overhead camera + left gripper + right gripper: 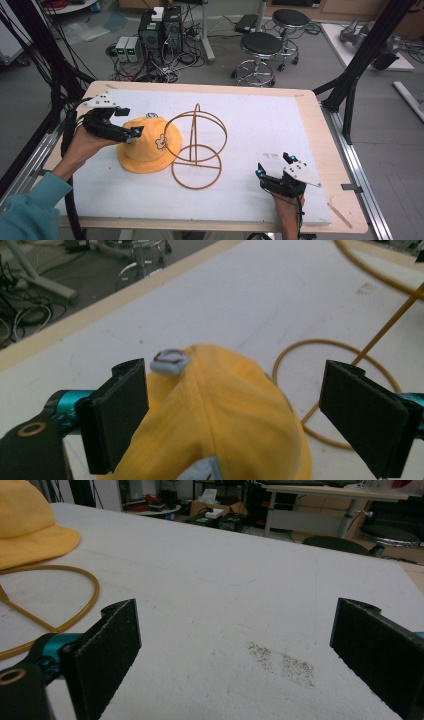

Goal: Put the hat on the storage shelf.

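Your left gripper, jaws wide and empty, straddles the soft, light yellow hat: pinch its floppy crown fabric.

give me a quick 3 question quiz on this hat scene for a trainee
1. True or false: the left tool is shut on the hat.
2. What stands just right of the hat in the high view? A) wire stand B) mug C) box
3. Fill in: the right tool is open over the bare white ____.

Key:
1. False; its jaws stand wide, either side of the crown, not pressing.
2. A
3. mat
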Motion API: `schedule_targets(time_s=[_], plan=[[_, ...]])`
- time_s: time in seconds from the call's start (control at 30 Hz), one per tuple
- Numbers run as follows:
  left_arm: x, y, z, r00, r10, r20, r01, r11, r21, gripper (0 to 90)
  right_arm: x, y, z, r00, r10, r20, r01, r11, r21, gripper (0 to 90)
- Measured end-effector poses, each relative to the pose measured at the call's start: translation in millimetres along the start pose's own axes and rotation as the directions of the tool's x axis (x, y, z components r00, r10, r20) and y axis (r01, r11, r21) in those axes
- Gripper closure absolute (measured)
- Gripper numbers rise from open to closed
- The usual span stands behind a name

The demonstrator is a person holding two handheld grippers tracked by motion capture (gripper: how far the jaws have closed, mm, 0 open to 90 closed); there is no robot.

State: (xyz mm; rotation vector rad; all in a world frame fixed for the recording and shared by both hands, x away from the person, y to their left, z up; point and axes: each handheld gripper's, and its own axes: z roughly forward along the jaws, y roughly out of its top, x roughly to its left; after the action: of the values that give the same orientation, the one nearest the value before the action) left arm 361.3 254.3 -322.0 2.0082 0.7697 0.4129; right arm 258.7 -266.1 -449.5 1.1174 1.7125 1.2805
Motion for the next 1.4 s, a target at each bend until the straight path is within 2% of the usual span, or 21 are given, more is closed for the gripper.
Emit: schedule_targets(time_s=[0.17,0.27,0.33,0.47,0.6,0.83,1.1,1.27,1.4], plan=[[7.9,-16.0,0.3,0.9997,-0.02,-0.017,0.02,0.9998,0.008,12.8,-0.1,0.0,0.1,1.0,-0.004,0.001,0.004,1.0,0.001,4.9],[11.1,-23.4,1.8,0.9994,-0.011,-0.032,0.012,0.9999,0.012,12.8,-0.1,0.0,0.2,1.0,-0.006,0.002,0.006,1.0,0.001,4.9],[13.3,-27.6,2.9,0.999,-0.019,-0.04,0.019,0.9997,0.012,12.8,0.0,0.0,0.2,1.0,-0.006,0.002,0.006,1.0,0.001,4.9],[15.5,-34.9,7.2,0.9982,-0.005,-0.059,0.007,0.9992,0.039,11.4,0.7,0.0,0.2,1.0,-0.002,0.002,0.002,1.0,0.003,4.9],[16.7,-38.9,13.4,0.9976,-0.009,-0.068,0.014,0.9967,0.08,11.3,0.6,-0.1,0.2,1.0,-0.004,0.002,0.004,1.0,0.003,4.9],[17.1,-42.1,18.9,0.9949,-0.015,-0.099,0.026,0.9937,0.109,12.5,0.1,0.0,0.1,1.0,-0.006,0.001,0.006,1.0,0.003,4.9],[17.3,-52.9,26.1,0.9951,-0.029,-0.094,0.042,0.9886,0.144,23.3,-0.2,0.0,0.2,1.0,-0.005,0.001,0.005,1.0,0.001,4.9],[18.8,-54.2,28.9,0.9954,-0.046,-0.084,0.06,0.9837,0.17,38.4,-0.2,0.0,0.2,1.0,-0.004,0.001,0.004,1.0,0.001,4.9],[18.5,-54.8,29.8,0.9967,-0.053,-0.062,0.064,0.9824,0.176,54.8,-0.3,0.0,0.1,1.0,-0.004,0.002,0.004,1.0,0.002,4.9]])
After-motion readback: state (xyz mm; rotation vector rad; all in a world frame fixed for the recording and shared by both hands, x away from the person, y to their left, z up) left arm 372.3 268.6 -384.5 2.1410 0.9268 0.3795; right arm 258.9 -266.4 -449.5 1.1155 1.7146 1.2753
